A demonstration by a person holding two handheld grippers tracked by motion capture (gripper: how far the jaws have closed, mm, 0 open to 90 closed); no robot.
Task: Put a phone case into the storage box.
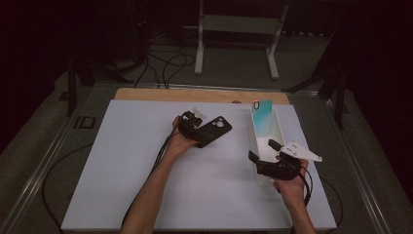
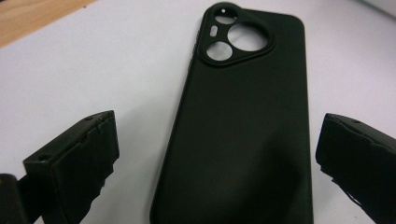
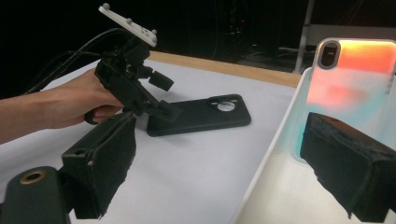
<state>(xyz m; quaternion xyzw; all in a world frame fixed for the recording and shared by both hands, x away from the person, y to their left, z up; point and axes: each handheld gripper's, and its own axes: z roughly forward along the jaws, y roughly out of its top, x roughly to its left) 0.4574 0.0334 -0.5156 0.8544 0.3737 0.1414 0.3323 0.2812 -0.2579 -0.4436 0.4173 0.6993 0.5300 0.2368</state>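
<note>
No brand, label or lettering can be read on anything here. In the high view the black phone case [image 1: 213, 130] lies flat on the white desk [image 1: 122, 161], just past centre toward 12 o'clock, camera cut-outs at its 1 o'clock end. The left gripper [image 1: 195, 127] sits at the case's 9 o'clock end, held in the left hand [image 1: 179, 141], whose forearm runs up from 6 o'clock. The left gripper view adds what the high view cannot: the jaws stand wide apart on either side of the case [image 2: 243, 126], neither pad touching it, and the three cut-outs in the raised camera block are plain. The right gripper [image 1: 265, 153] is open too, its jaws spread over the near wall of the white tray [image 1: 280, 127] at 3 o'clock on the desk; the right hand [image 1: 291, 187] grips it from 5 o'clock. The right gripper view shows one jaw outside the tray [image 3: 275, 140], one within, and a phone case with a teal-to-orange sheen [image 3: 348, 88] leaning upright against the tray's far end; whether that jaw touches the tray floor is hard to tell. The same view catches the left gripper [image 3: 161, 100] at 10 o'clock, over the black case [image 3: 201, 119].
</note>
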